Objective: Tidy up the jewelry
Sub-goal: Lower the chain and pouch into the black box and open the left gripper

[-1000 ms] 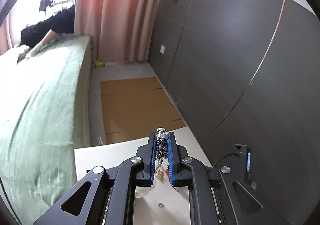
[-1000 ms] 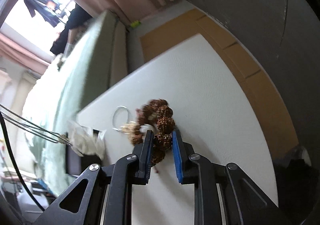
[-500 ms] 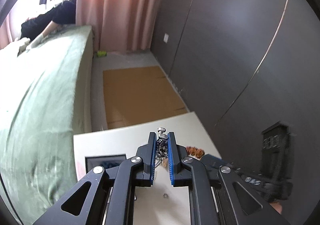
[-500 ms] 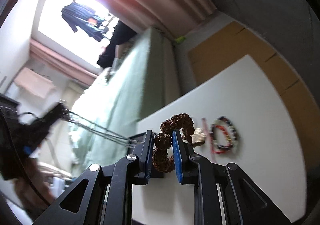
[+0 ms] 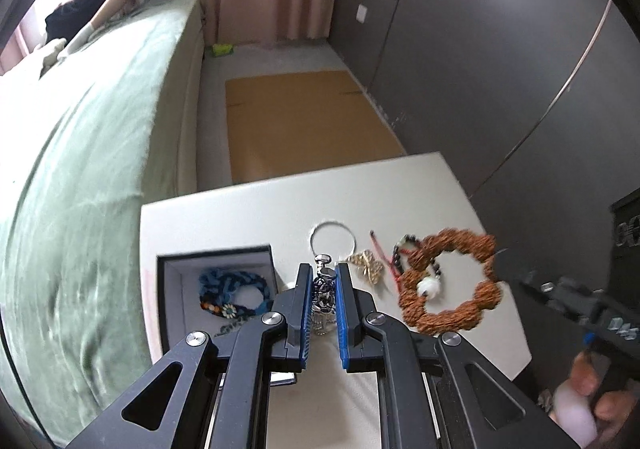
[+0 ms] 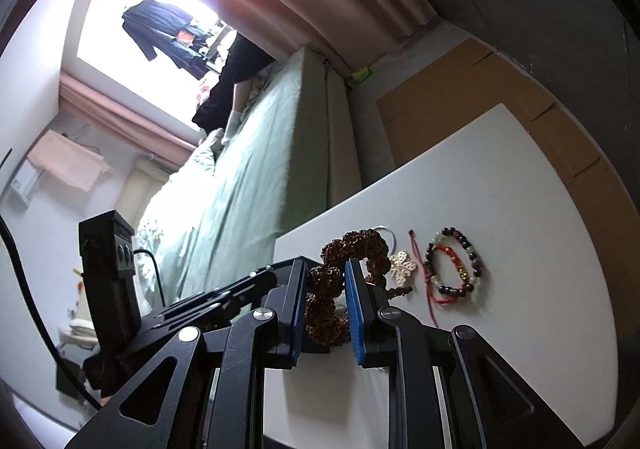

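My left gripper (image 5: 323, 273) is shut on a silver chain piece (image 5: 323, 295) just above the white table (image 5: 248, 217). An open black box (image 5: 170, 289) lies left of it, with a blue braided bracelet (image 5: 232, 291) inside. My right gripper (image 6: 325, 269) is shut on a brown knobbly bead bracelet (image 6: 324, 289), which hangs as a loop (image 5: 448, 285) above the table's right part. On the table lie a silver ring (image 5: 333, 239), a gold charm (image 6: 403, 267) and a dark bead bracelet with red cord (image 6: 454, 267).
A bed with a green cover (image 5: 92, 169) runs along the left of the table. Flat cardboard (image 5: 304, 129) lies on the floor beyond it. Dark wall panels (image 5: 500, 69) close the right side. A person in black (image 6: 232, 77) leans over the bed's far end.
My left gripper has sunk toward the table with the silver piece, bringing the box and the loose jewellery into view. My right gripper has lifted the brown bracelet off the table and tilted upward.
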A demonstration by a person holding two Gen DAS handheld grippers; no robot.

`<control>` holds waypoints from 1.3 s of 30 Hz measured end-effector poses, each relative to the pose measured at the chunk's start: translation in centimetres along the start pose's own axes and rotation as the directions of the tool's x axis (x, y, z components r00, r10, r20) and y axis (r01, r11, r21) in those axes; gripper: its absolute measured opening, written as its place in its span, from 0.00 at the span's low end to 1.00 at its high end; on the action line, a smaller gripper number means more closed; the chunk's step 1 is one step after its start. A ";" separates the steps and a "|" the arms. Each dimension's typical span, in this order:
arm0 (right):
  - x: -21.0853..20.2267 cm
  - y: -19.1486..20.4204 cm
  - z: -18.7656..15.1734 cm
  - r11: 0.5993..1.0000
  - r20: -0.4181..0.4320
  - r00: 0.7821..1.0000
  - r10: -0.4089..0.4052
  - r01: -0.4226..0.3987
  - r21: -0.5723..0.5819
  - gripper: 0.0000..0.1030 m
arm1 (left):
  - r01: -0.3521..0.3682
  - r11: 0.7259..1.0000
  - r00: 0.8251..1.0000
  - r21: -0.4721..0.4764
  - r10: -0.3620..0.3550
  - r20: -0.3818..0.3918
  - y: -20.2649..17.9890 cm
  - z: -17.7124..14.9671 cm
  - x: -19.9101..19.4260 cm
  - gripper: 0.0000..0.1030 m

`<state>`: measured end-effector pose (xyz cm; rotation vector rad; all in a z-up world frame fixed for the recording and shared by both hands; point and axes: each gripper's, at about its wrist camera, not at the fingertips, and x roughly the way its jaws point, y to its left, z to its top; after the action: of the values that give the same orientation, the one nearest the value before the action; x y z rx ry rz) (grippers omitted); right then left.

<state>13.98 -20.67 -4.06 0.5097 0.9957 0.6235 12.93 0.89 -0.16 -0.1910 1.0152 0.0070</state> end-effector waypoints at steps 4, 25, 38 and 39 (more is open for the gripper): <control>0.5 0.2 0.0 1.000 -0.007 1.000 0.005 -0.005 0.000 0.20 | 0.058 0.998 0.995 -0.014 -0.057 0.087 0.5 1.0 -4.2 0.10; 1.3 0.5 -0.2 1.000 -0.027 1.000 -0.002 0.002 -0.018 0.20 | 0.019 1.000 0.970 -0.015 -0.014 0.244 2.1 2.3 -12.6 0.11; 1.6 0.9 -0.3 0.999 -0.036 0.999 -0.016 0.015 -0.030 0.20 | -0.067 0.993 0.984 -0.098 0.083 0.158 5.5 1.0 -9.6 0.51; 1.6 1.0 -0.3 0.999 -0.038 0.999 -0.018 0.017 -0.032 0.20 | -0.068 0.992 0.982 -0.102 0.085 0.167 5.7 0.7 -9.5 0.55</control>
<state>14.09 -18.86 -4.55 0.4619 1.0239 0.6340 7.91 7.41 7.37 -0.2349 0.8510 0.1402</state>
